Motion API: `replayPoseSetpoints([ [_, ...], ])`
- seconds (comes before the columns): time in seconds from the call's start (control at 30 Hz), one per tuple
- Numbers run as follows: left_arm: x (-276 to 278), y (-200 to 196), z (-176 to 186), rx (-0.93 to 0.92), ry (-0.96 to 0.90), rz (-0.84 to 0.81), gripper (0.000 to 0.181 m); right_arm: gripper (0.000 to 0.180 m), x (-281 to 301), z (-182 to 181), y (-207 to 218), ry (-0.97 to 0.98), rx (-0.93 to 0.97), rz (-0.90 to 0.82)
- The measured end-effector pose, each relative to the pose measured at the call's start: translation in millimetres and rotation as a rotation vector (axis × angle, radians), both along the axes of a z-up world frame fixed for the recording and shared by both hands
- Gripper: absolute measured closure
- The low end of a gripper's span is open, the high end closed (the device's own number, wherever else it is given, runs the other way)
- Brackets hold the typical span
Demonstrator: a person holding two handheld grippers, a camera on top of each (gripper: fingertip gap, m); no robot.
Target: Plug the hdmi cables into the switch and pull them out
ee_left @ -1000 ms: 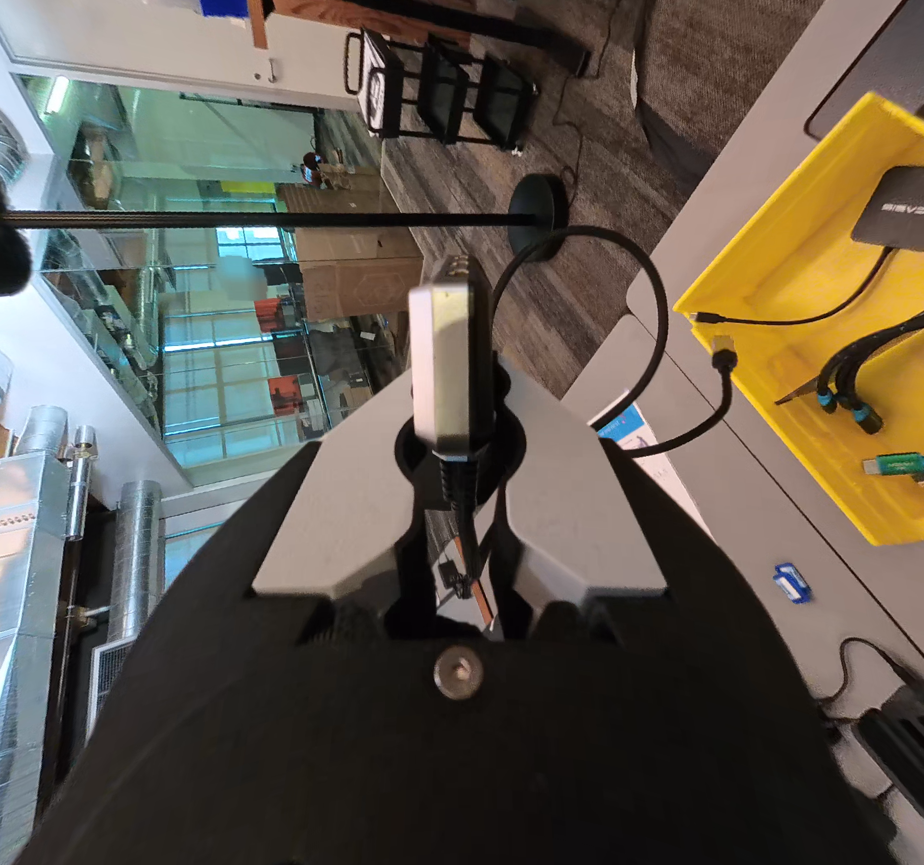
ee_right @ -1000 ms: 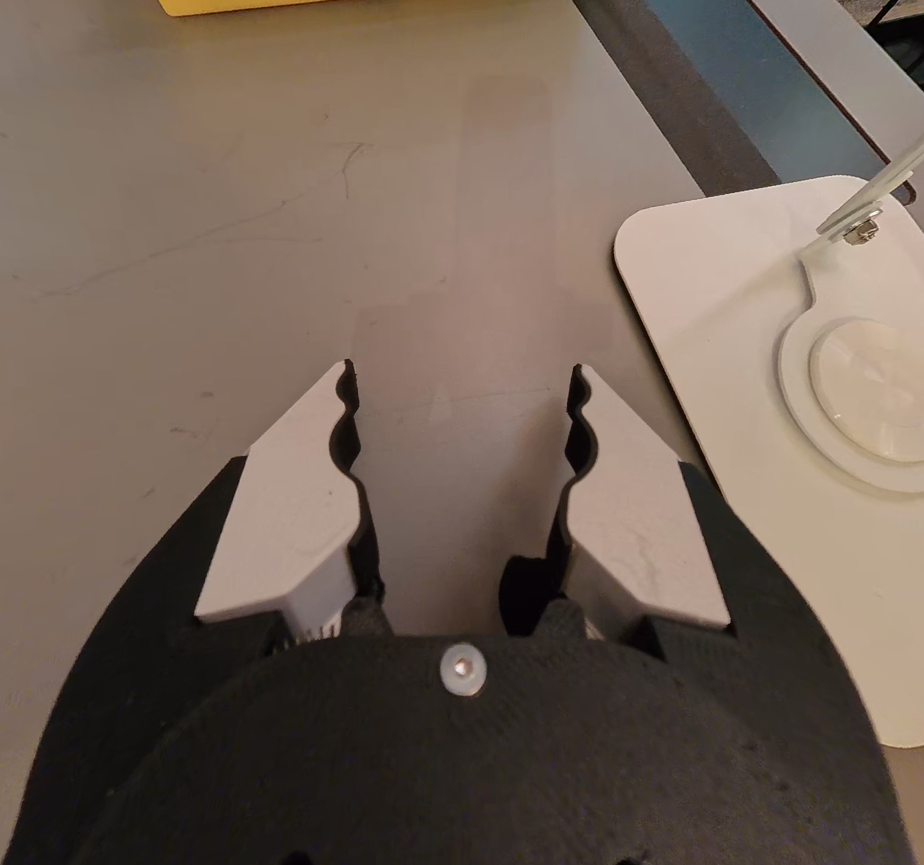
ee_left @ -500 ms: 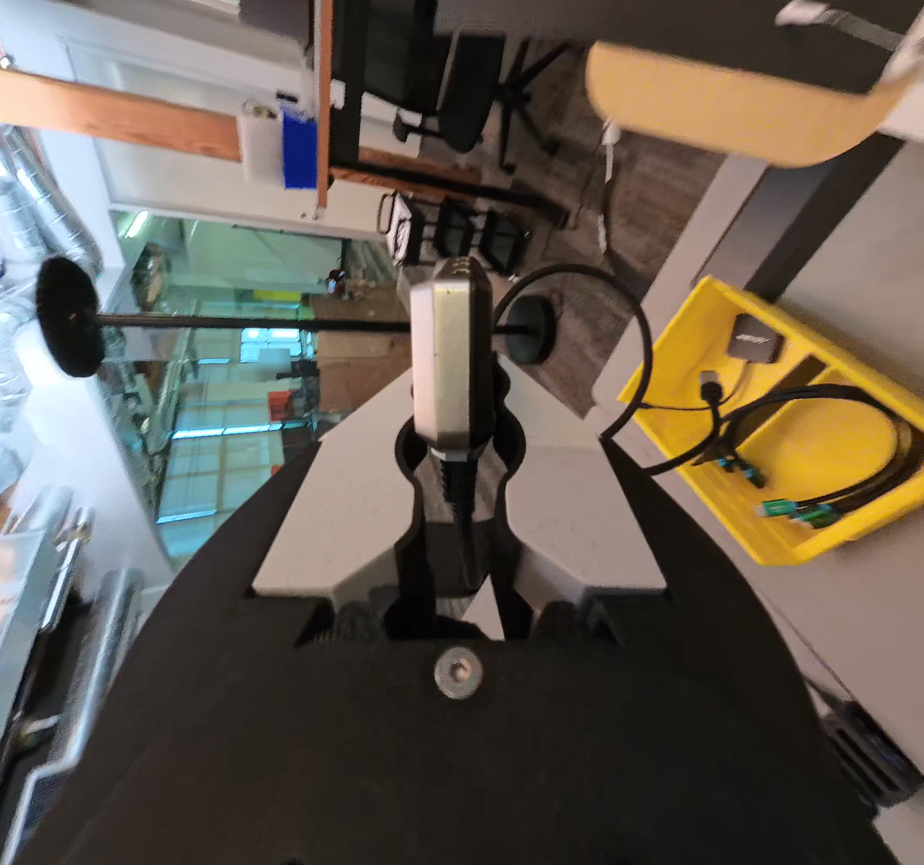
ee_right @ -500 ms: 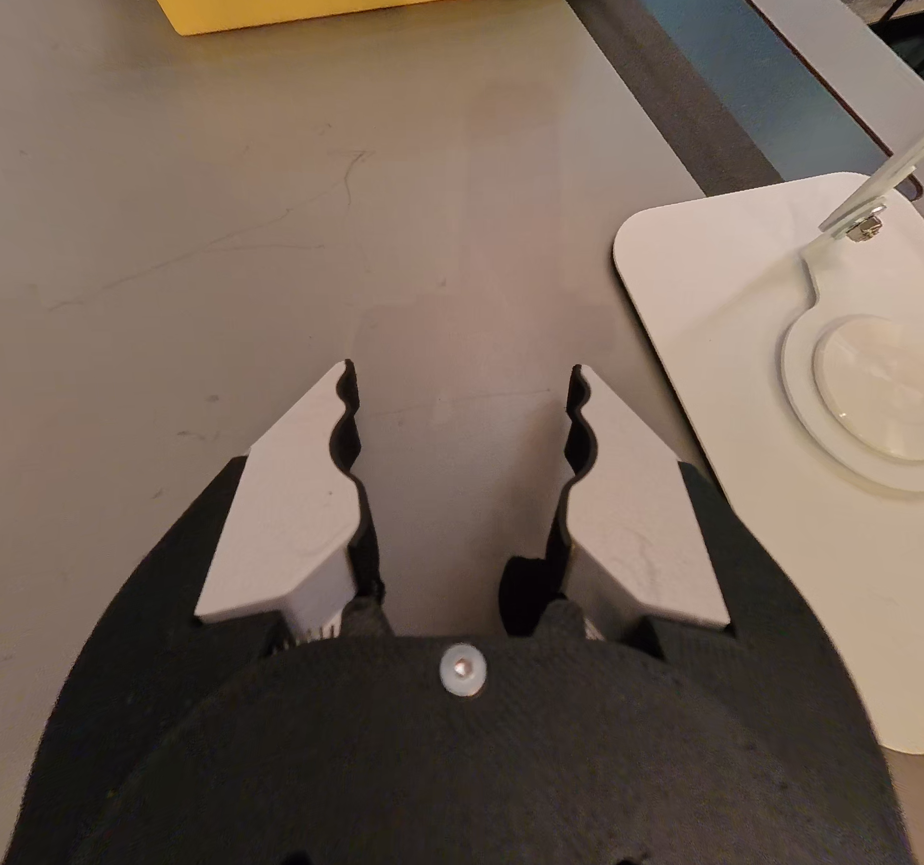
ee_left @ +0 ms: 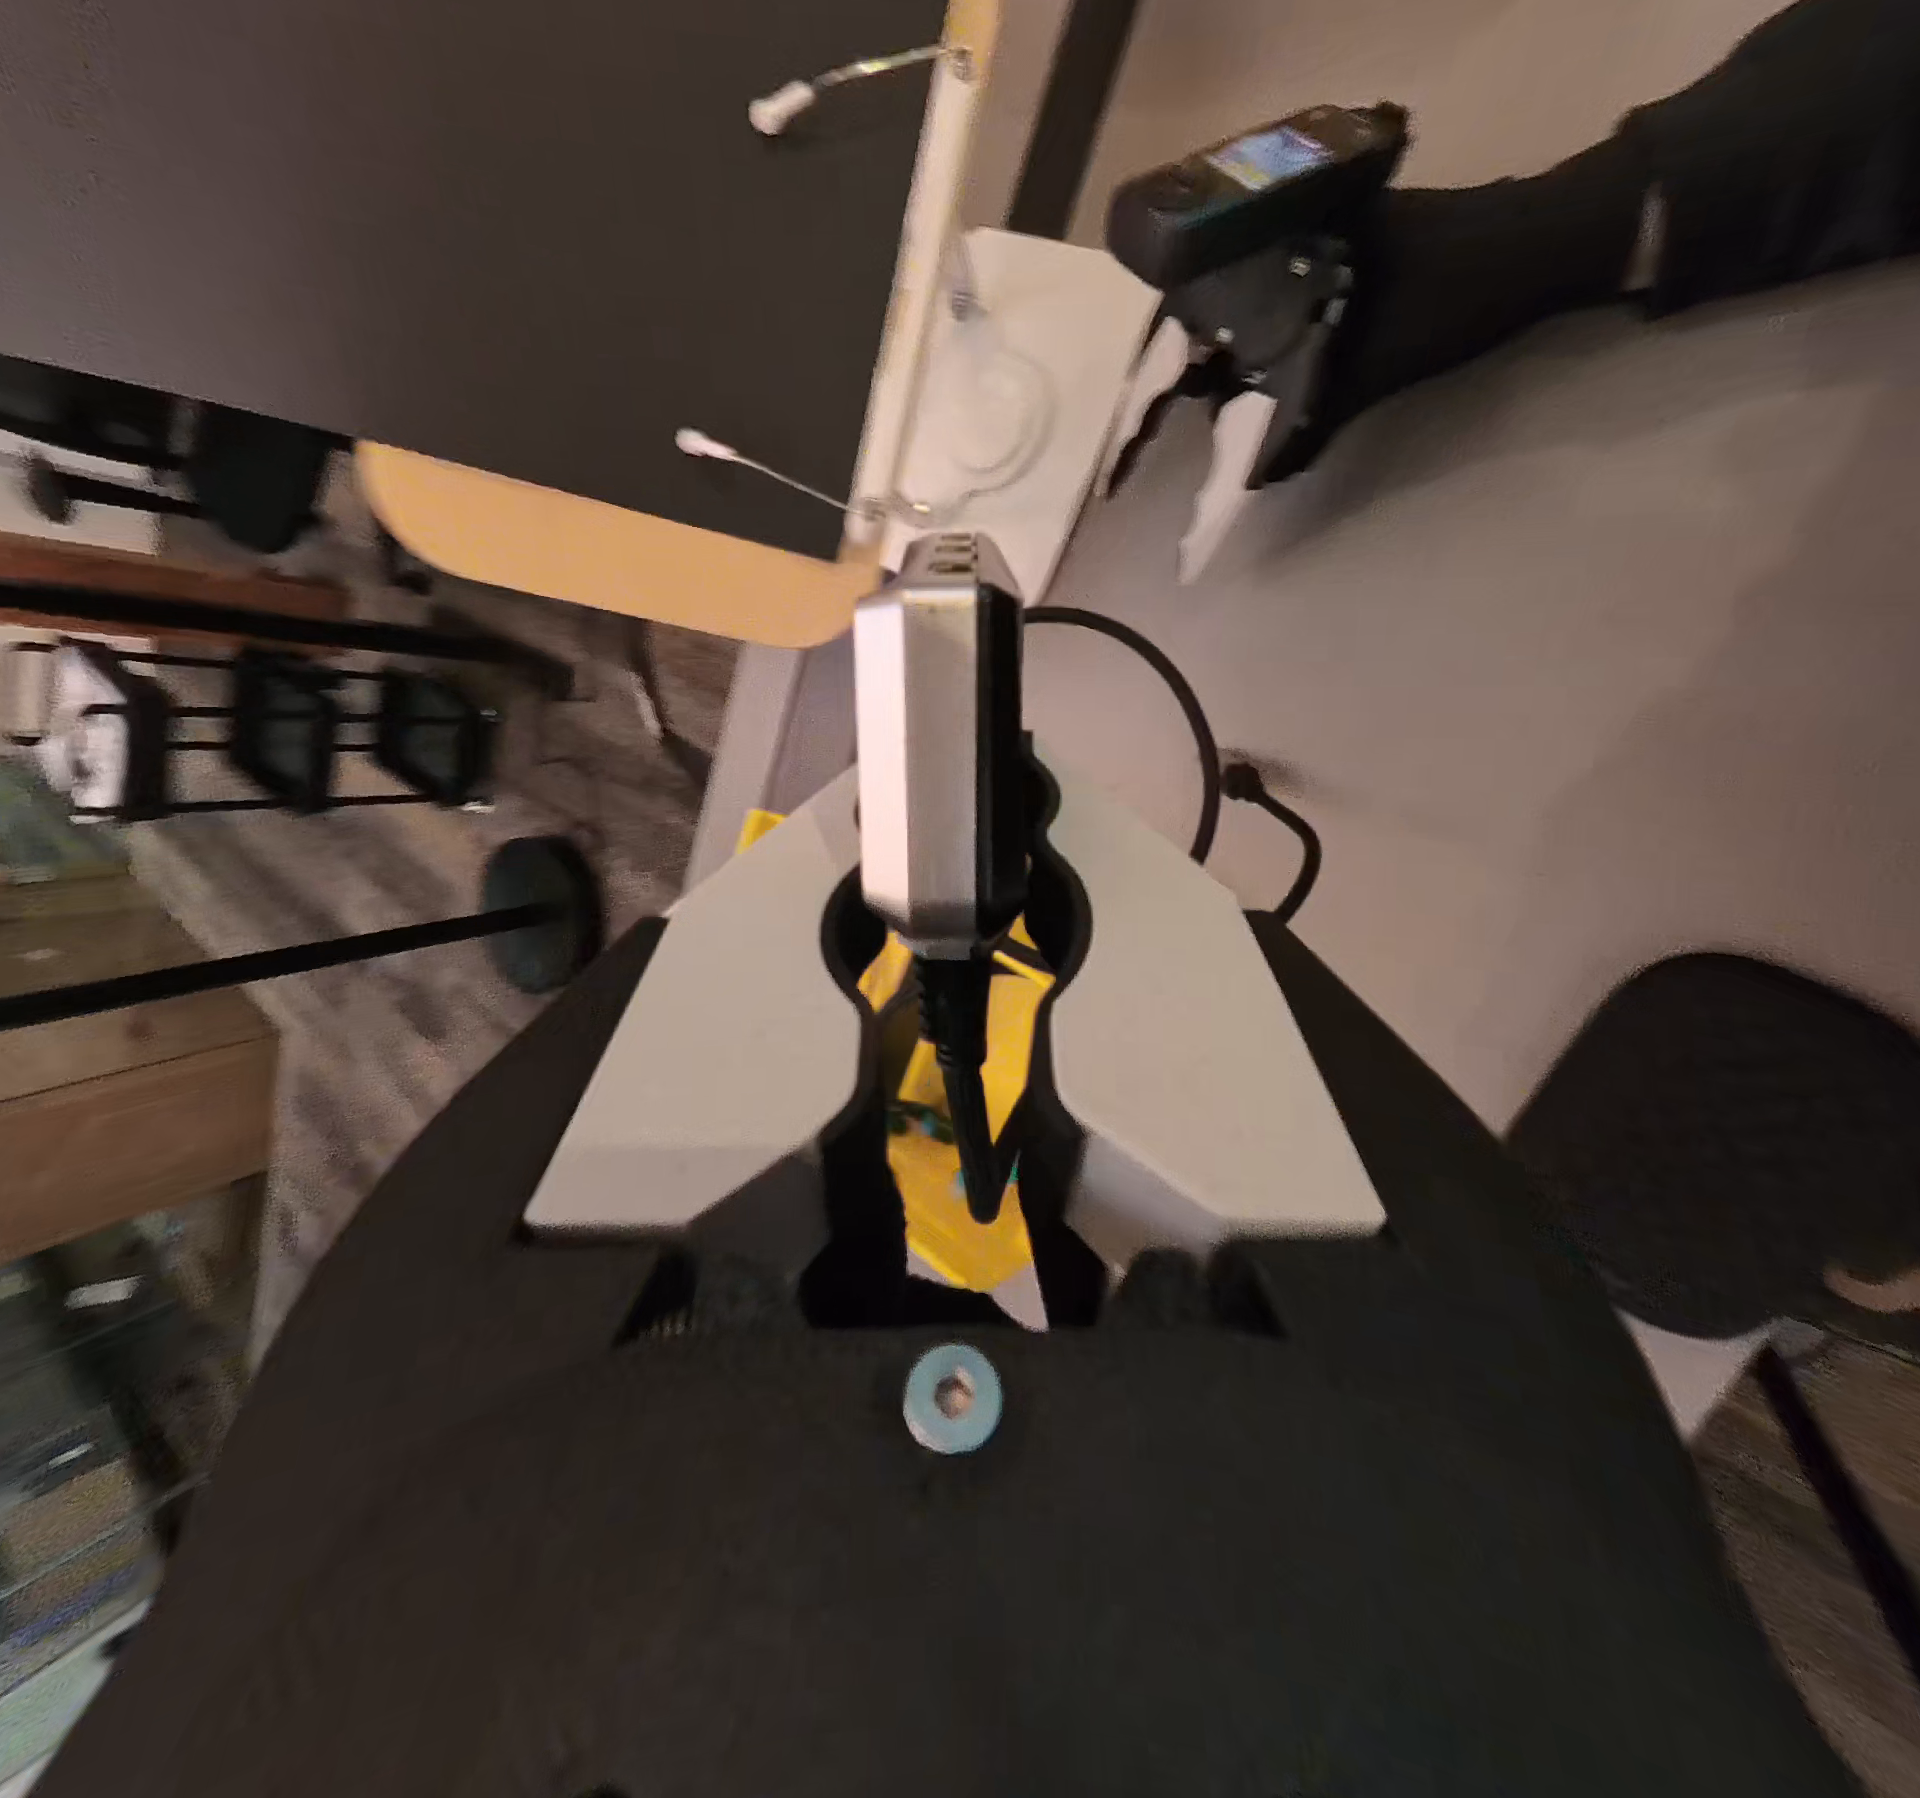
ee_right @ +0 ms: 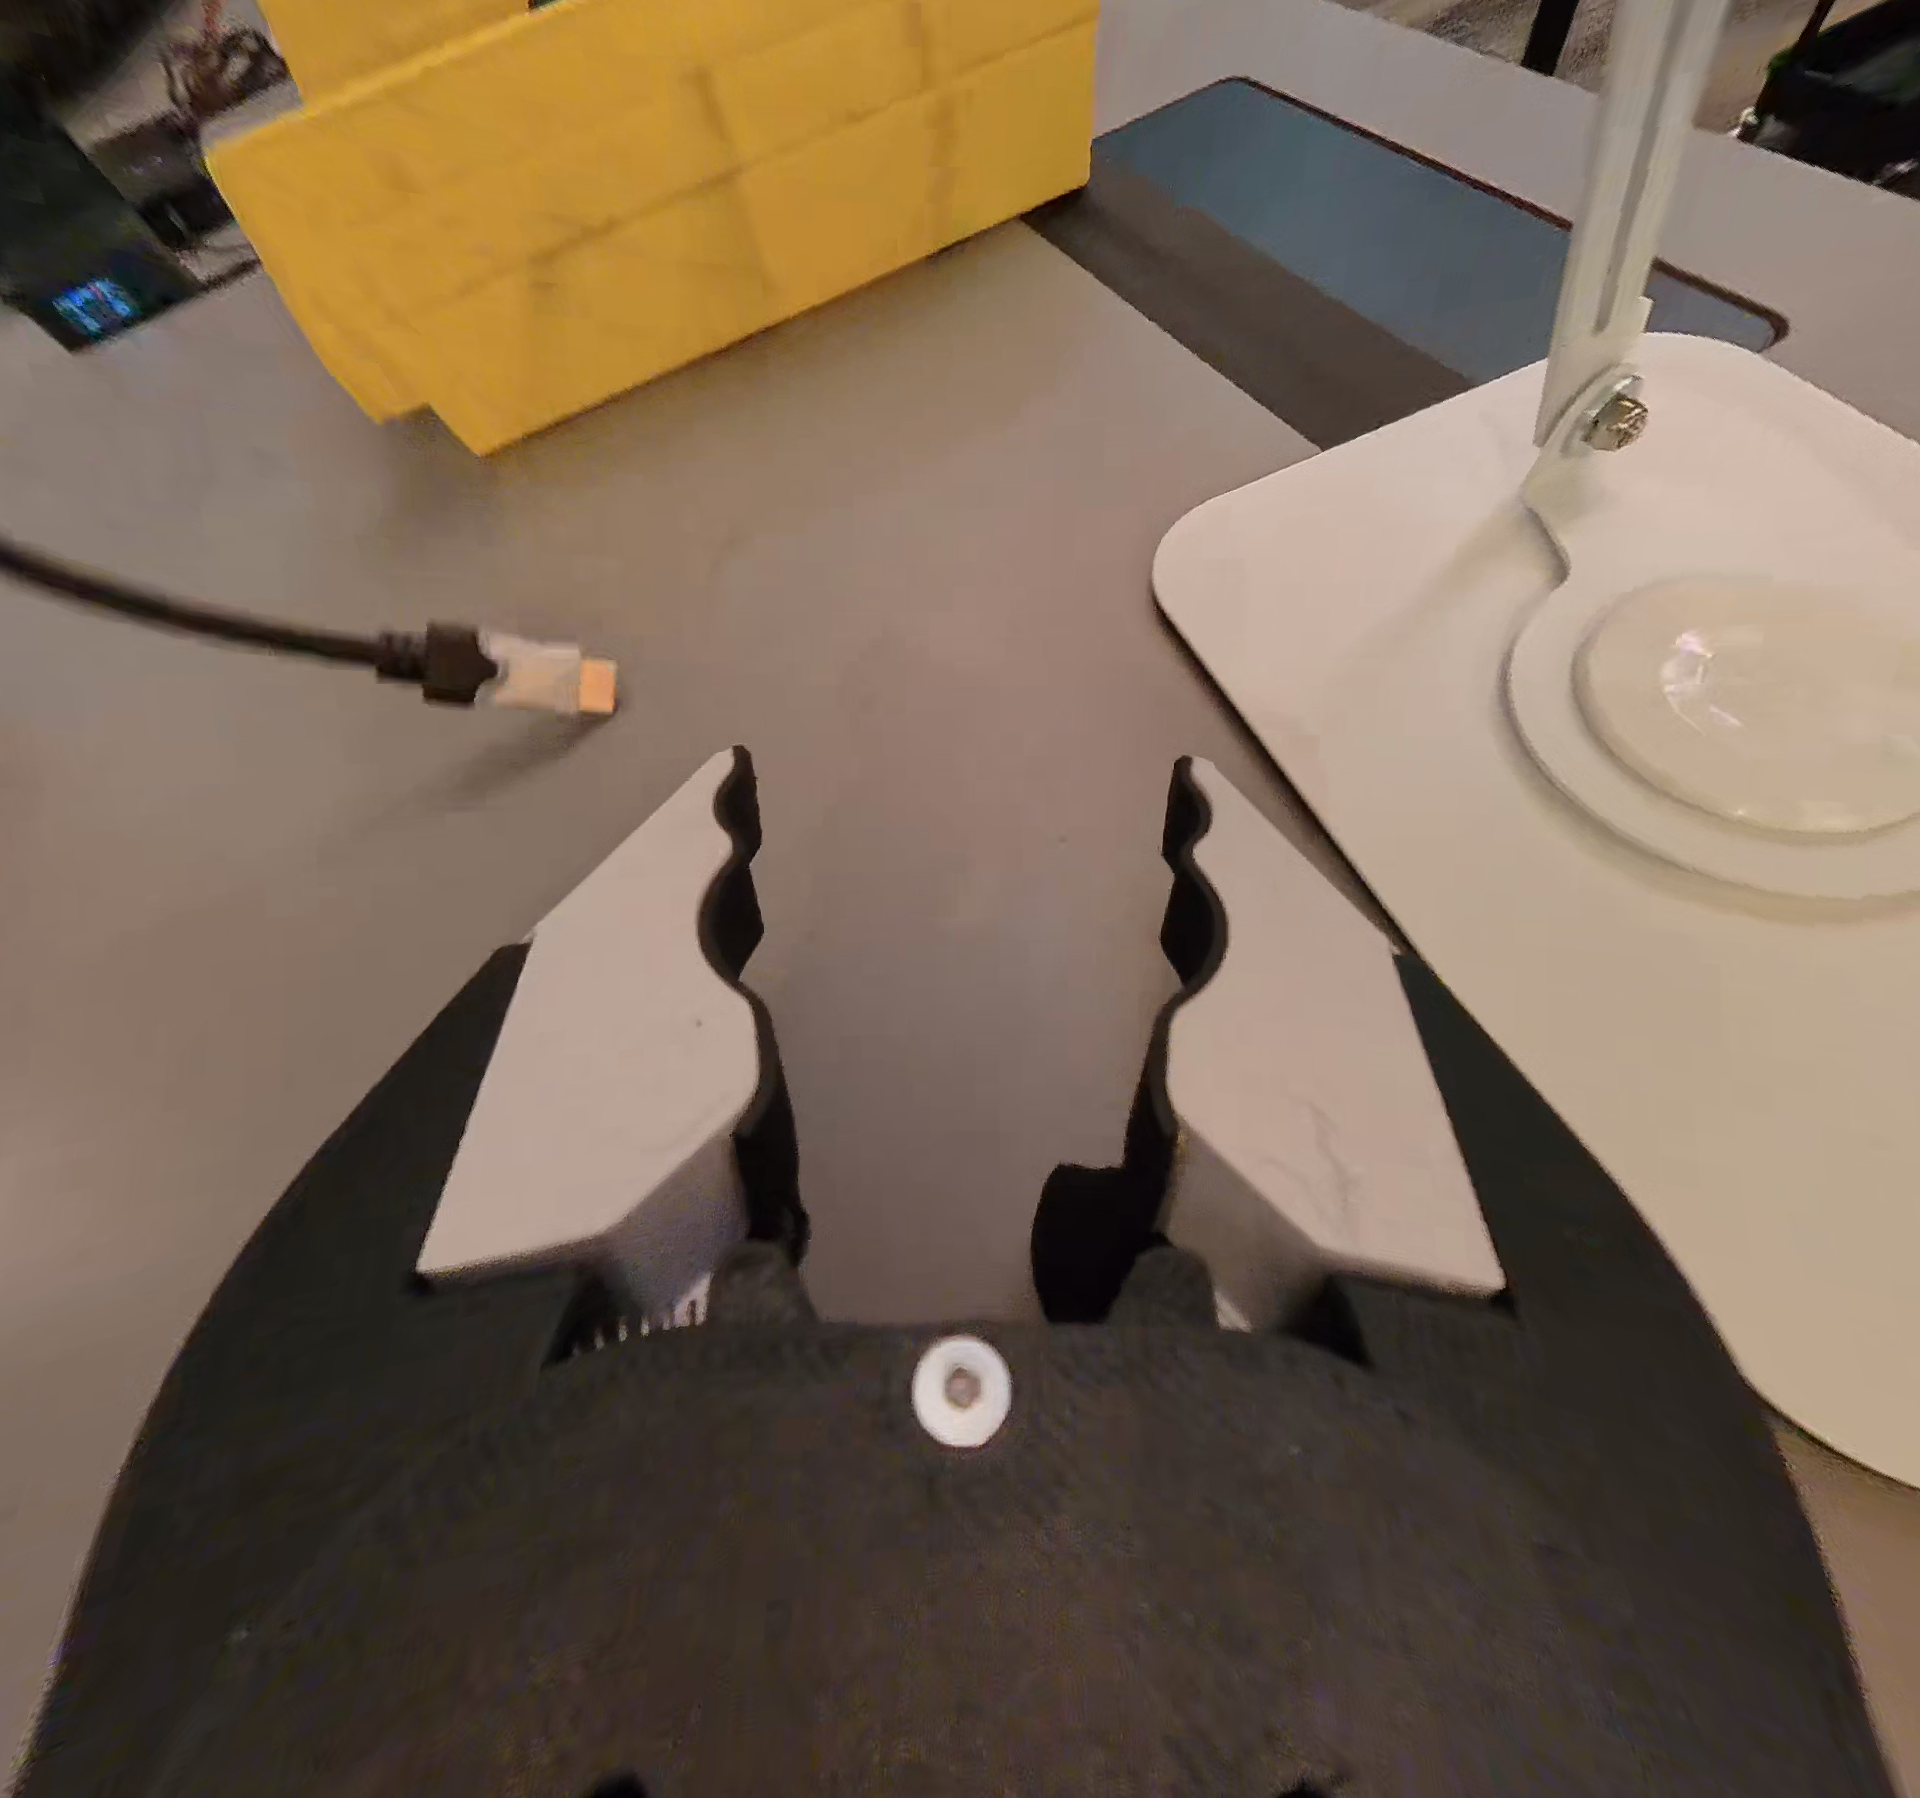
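One cable plug [ee_right: 520,673] lies loose on the grey table [ee_right: 935,553] at the left of the right wrist view, up and left of the right gripper [ee_right: 956,782], whose jaws stand spread with nothing between them. Its long axis runs across the frame, gold tip pointing right toward the middle, black cord trailing off the left edge. The right gripper looks the nearer one to take it, by swinging left and turning to line up with that axis. Behind stands one yellow bin [ee_right: 665,159]; at right, one white lamp base [ee_right: 1455,709]. In the left wrist view, the left gripper [ee_left: 956,875] is clenched on one silver switch [ee_left: 914,751], held upright at frame centre, ports at its upper end.
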State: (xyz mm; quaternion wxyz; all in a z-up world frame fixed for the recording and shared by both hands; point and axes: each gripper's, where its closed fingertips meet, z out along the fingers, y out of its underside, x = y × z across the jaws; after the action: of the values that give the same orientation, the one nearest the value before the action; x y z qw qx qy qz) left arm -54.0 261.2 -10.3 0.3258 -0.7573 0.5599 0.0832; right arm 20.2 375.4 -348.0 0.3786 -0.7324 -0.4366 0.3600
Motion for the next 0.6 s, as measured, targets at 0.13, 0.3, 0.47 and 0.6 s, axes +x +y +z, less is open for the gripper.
replayPoseSetpoints([
  [0.13, -1, -7, -52, -0.134, -0.072, 0.024, 0.161, 0.102, 0, 1, 0, 0.009, -0.009, 0.001],
  [0.3, -16, -16, -128, -0.352, -0.201, 0.099, 0.161, 0.102, -1, -2, -2, -0.017, 0.000, 0.016],
  [0.47, -23, -28, -203, -0.526, -0.271, 0.148, 0.160, 0.102, -3, -5, -4, -0.037, 0.007, 0.030],
  [0.6, -12, -30, -242, -0.628, -0.359, 0.154, 0.161, 0.102, -3, -5, -5, -0.035, 0.001, 0.036],
])
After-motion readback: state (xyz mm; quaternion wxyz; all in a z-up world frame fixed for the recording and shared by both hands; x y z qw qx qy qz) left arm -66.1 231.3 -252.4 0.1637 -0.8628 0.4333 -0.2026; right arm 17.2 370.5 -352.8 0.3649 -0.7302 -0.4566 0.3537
